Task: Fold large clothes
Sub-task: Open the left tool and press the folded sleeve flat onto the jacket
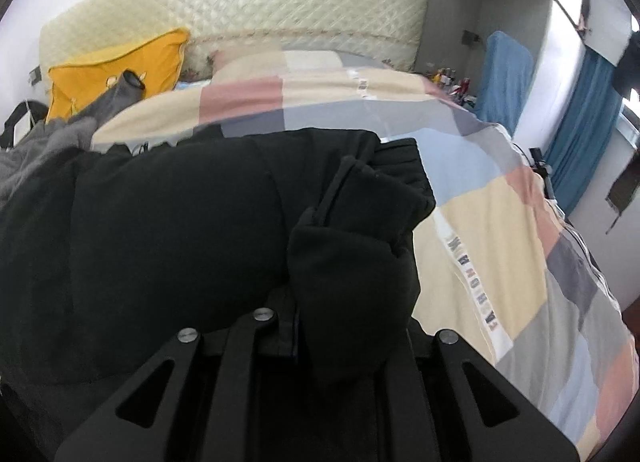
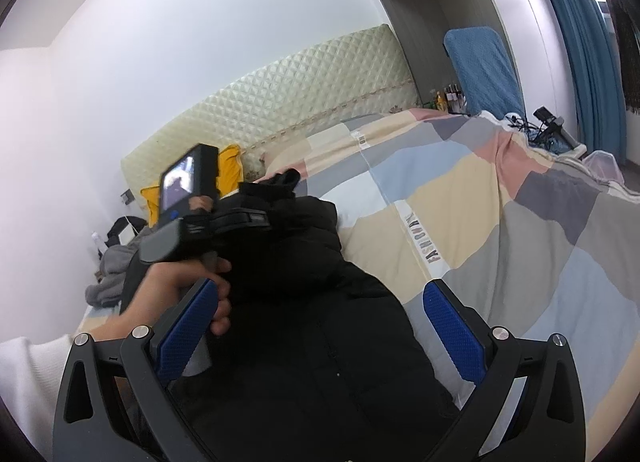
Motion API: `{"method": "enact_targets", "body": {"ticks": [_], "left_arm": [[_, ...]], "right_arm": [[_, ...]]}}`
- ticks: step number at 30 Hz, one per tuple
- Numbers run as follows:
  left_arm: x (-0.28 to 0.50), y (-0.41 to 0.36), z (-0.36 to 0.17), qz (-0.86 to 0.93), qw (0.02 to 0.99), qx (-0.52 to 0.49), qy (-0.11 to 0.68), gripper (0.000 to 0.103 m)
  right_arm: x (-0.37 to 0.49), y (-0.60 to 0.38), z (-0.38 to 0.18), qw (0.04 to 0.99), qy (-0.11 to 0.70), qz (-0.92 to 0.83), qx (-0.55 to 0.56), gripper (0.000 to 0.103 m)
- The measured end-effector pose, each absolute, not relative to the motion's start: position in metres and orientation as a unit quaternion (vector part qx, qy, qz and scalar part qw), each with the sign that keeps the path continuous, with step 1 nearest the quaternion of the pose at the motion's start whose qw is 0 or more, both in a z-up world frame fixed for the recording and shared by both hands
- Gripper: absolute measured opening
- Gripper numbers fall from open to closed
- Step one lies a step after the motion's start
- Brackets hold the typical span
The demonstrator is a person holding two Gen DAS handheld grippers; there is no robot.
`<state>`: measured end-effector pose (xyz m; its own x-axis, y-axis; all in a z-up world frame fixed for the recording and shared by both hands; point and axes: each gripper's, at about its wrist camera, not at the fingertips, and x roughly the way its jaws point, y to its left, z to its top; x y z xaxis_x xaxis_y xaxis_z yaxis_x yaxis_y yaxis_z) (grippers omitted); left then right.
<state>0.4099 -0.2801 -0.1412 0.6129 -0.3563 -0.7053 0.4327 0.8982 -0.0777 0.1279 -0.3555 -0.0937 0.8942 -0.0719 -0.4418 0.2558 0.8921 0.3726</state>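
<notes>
A large black padded jacket (image 1: 160, 222) lies spread on the bed's patchwork quilt (image 1: 500, 222). A bunched fold of the jacket (image 1: 352, 246) rises from my left gripper (image 1: 336, 326) and hides its fingertips; the jaws stand nearly together on the fabric. In the right wrist view a person's hand (image 2: 176, 282) holds the left gripper (image 2: 224, 222), whose front end rests on the jacket (image 2: 320, 362). My right gripper (image 2: 320, 288) hovers over the jacket's near part. It is open, with its blue pads (image 2: 188, 330) wide apart and nothing between them.
A yellow pillow (image 1: 112, 74) and a quilted headboard (image 1: 260, 2) are at the far end. A grey garment (image 1: 32, 154) lies beside the jacket at the left edge. A blue-covered chair (image 1: 504, 74), bottles and a blue curtain (image 1: 580, 122) stand to the right of the bed.
</notes>
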Motion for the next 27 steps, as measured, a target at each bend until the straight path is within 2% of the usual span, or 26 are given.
{"method": "enact_targets", "body": {"ticks": [3, 6, 7, 8, 9, 10, 11, 15, 20, 27], "left_arm": [[0.401, -0.276, -0.133, -0.23, 0.894, 0.05, 0.382, 0.015], [0.392, -0.27, -0.124, -0.236, 0.892, 0.049, 0.383, 0.024], [0.388, -0.266, -0.12, -0.23, 0.894, 0.048, 0.381, 0.034], [0.386, -0.263, -0.117, -0.224, 0.896, 0.044, 0.38, 0.057], [0.383, -0.258, -0.114, -0.22, 0.897, 0.036, 0.383, 0.071], [0.379, -0.253, -0.112, -0.219, 0.897, 0.028, 0.382, 0.094], [0.373, -0.248, -0.107, -0.224, 0.901, 0.024, 0.371, 0.097], [0.35, -0.229, -0.082, -0.239, 0.913, 0.048, 0.327, 0.098], [0.343, -0.181, -0.056, -0.223, 0.928, 0.028, 0.295, 0.099], [0.382, -0.097, -0.048, -0.131, 0.95, -0.011, 0.283, 0.099]], "right_arm": [[0.127, -0.356, -0.093, 0.95, 0.21, -0.087, 0.215, 0.103], [0.124, -0.356, -0.091, 0.951, 0.205, -0.088, 0.215, 0.103], [0.124, -0.356, -0.091, 0.951, 0.206, -0.089, 0.213, 0.103], [0.123, -0.354, -0.09, 0.952, 0.207, -0.092, 0.208, 0.103], [0.124, -0.353, -0.09, 0.952, 0.208, -0.093, 0.203, 0.103], [0.124, -0.352, -0.089, 0.953, 0.211, -0.094, 0.196, 0.103], [0.125, -0.349, -0.089, 0.954, 0.213, -0.096, 0.189, 0.103], [0.125, -0.344, -0.087, 0.955, 0.218, -0.095, 0.176, 0.103], [0.13, -0.33, -0.083, 0.957, 0.229, -0.078, 0.157, 0.103], [0.213, -0.298, -0.05, 0.97, 0.224, 0.006, 0.093, 0.103]]}}
